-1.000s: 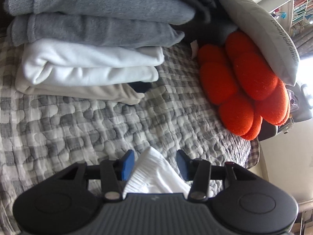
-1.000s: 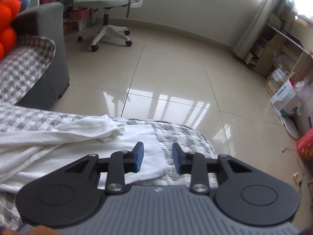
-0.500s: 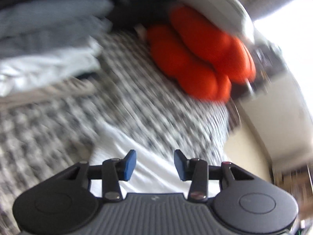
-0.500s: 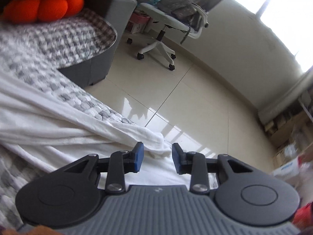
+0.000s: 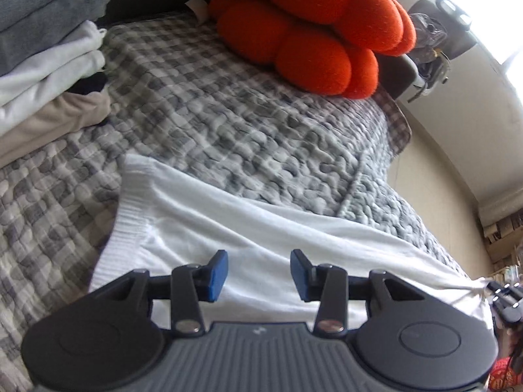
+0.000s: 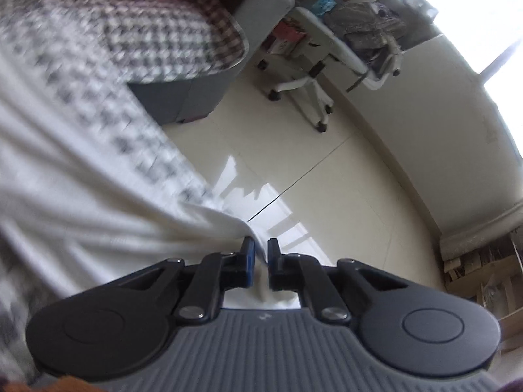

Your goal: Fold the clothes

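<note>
The white garment, spread across the checked quilt for folding, is pinched at its floor-side corner by the right gripper, whose jaws have just been closing, while the left gripper is held open over it.

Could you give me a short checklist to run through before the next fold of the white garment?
1. Right gripper pinching the white garment: ok, its jaws have just been closing and cloth sits between the pads.
2. Left gripper gripping: not ok, jaws apart over the cloth.
3. Garment lying flat: not ok, creases run toward the right gripper.
4. Garment clear of the folded stack: ok, quilt shows between them.
5. Garment clear of the orange cushion: ok.
6. Far sleeve position: cannot tell.
</note>
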Tool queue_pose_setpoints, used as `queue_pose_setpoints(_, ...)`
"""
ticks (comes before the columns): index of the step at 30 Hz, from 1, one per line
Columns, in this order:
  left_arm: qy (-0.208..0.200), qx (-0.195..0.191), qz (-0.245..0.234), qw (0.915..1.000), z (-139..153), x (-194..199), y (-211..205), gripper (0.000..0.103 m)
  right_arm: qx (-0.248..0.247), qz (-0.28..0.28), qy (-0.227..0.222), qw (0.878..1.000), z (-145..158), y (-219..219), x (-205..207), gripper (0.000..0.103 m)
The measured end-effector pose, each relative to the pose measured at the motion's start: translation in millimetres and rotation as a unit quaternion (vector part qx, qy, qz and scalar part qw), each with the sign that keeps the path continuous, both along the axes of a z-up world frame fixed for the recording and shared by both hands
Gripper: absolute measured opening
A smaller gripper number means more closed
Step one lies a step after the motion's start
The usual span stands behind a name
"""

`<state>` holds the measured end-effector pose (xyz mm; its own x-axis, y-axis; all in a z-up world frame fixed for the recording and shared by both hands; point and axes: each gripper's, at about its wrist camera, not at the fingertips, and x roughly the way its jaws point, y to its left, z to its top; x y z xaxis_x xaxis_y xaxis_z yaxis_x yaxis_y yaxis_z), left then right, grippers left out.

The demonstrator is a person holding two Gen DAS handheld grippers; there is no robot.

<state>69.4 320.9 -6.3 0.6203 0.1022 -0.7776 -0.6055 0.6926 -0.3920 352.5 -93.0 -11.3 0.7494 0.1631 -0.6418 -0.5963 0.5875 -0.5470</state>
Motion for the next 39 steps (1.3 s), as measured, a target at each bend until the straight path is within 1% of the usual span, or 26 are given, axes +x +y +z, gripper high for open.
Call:
queue_pose_setpoints(1, 0.001, 0.001, 0.002, 1.0, -0.6, 0.7, 0.8, 0.042, 0.005, -0.012, -0.009, 1.0, 5.1, 2.5, 5.5, 0.006)
queue_pose_setpoints(4, 0.009, 0.005, 0.005, 0.9999, -3.0, 1.4, 0.9, 0.042, 0.016, -0.061, -0.029, 0.998, 8.1, 10.6, 21.6, 0.006)
queue_pose_setpoints(5, 0.012, 0.009, 0.005, 0.9999, -3.0, 1.0, 0.7, 0.042, 0.017, -0.071, -0.033, 0.997, 7.6, 11.6, 22.5, 0.006)
queue_pose_setpoints(6, 0.014, 0.014, 0.007, 0.9998, -3.2, 0.2, 1.4, 0.042, 0.028, -0.085, -0.033, 0.995, 8.7, 8.5, 22.8, 0.007)
queue_pose_setpoints(7, 0.015, 0.018, 0.009, 0.9997, -3.4, -0.5, 2.2, 0.042, 0.042, -0.1, -0.031, 0.994, 10.0, 4.5, 23.1, 0.01)
queue_pose_setpoints(8, 0.016, 0.02, 0.011, 0.9996, -3.8, -1.2, 3.6, 0.042, 0.068, -0.121, -0.021, 0.99, 13.0, -5.1, 24.3, 0.012)
queue_pose_setpoints(10, 0.016, 0.017, 0.015, 0.9996, -5.3, -1.8, 7.0, 0.042, 0.12, -0.168, 0.007, 0.978, 16.2, -28.8, 30.2, 0.012)
queue_pose_setpoints(11, 0.016, 0.015, 0.017, 0.9996, -5.7, -1.7, 8.0, 0.042, 0.159, -0.193, 0.037, 0.967, 16.4, -43.3, 33.5, 0.012)
queue_pose_setpoints(12, 0.017, 0.014, 0.019, 0.9996, -6.1, -1.5, 8.8, 0.042, 0.199, -0.217, 0.069, 0.953, 16.4, -58.0, 36.8, 0.014)
queue_pose_setpoints(13, 0.017, 0.014, 0.019, 0.9996, -6.4, -1.0, 8.7, 0.042, 0.249, -0.236, 0.112, 0.933, 14.5, -73.1, 39.5, 0.016)
queue_pose_setpoints(14, 0.018, 0.014, 0.018, 0.9996, -6.6, -0.5, 8.0, 0.042, 0.29, -0.247, 0.144, 0.913, 11.9, -84.9, 40.6, 0.017)
queue_pose_setpoints(16, 0.021, 0.018, 0.015, 0.9995, -7.3, 0.6, 5.9, 0.042, 0.351, -0.265, 0.183, 0.879, 7.3, -100.9, 41.0, 0.022)
queue_pose_setpoints(17, 0.022, 0.02, 0.014, 0.9995, -7.6, 1.1, 4.7, 0.042, 0.361, -0.273, 0.188, 0.872, 5.5, -103.8, 41.0, 0.029)
queue_pose_setpoints(18, 0.023, 0.022, 0.012, 0.9994, -7.9, 1.4, 3.7, 0.042, 0.361, -0.281, 0.184, 0.87, 4.4, -104.0, 40.9, 0.035)
queue_pose_setpoints(19, 0.023, 0.022, 0.011, 0.9994, -8.3, 1.5, 3.3, 0.042, 0.355, -0.285, 0.177, 0.873, 3.2, -102.5, 41.1, 0.035)
queue_pose_setpoints(20, 0.023, 0.023, 0.011, 0.9994, -8.4, 1.5, 3.4, 0.042, 0.354, -0.29, 0.171, 0.872, 2.1, -101.6, 42.1, 0.035)
queue_pose_setpoints(22, 0.024, 0.022, 0.012, 0.9994, -9.3, 1.7, 4.3, 0.042, 0.375, -0.293, 0.177, 0.861, -0.5, -102.0, 46.7, 0.035)
queue_pose_setpoints(24, 0.026, 0.022, 0.012, 0.9993, -10.7, 2.2, 5.0, 0.042, 0.374, -0.295, 0.178, 0.861, -1.8, -96.9, 51.3, 0.035)
queue_pose_setpoints(27, 0.029, 0.025, 0.011, 0.9992, -12.1, 3.0, 4.8, 0.042, 0.35, -0.292, 0.166, 0.875, -4.6, -86.8, 53.4, 0.034)
queue_pose_setpoints(28, 0.029, 0.026, 0.01, 0.9992, -12.1, 3.1, 4.7, 0.042, 0.346, -0.291, 0.161, 0.877, -4.8, -86.6, 53.6, 0.03)
queue_pose_setpoints(29, 0.029, 0.026, 0.011, 0.9992, -11.9, 3.1, 4.5, 0.042, 0.337, -0.29, 0.151, 0.883, -3.9, -83.9, 53.0, 0.0)
queue_pose_setpoints(30, 0.029, 0.026, 0.011, 0.9992, -11.8, 3.2, 4.4, 0.042, 0.329, -0.288, 0.14, 0.888, -2.5, -81.6, 51.9, 0.003)
queue_pose_setpoints(32, 0.029, 0.027, 0.011, 0.9991, -12.4, 3.3, 5.1, 0.042, 0.321, -0.278, 0.108, 0.899, 7.2, -80.4, 44.6, 0.003)
queue_pose_setpoints(35, 0.029, 0.027, 0.011, 0.9992, -13.4, 3.8, 6.1, 0.042, 0.315, -0.259, 0.074, 0.91, 26.7, -83.0, 35.2, 0.002)
queue_pose_setpoints(36, 0.029, 0.028, 0.01, 0.9991, -13.7, 3.8, 6.3, 0.042, 0.313, -0.255, 0.062, 0.913, 33.8, -85.7, 32.6, 0.002)
queue_pose_setpoints(39, 0.028, 0.029, 0.007, 0.9992, -13.4, 3.4, 7.0, 0.042, 0.321, -0.251, 0.041, 0.912, 52.7, -98.6, 26.0, 0.002)
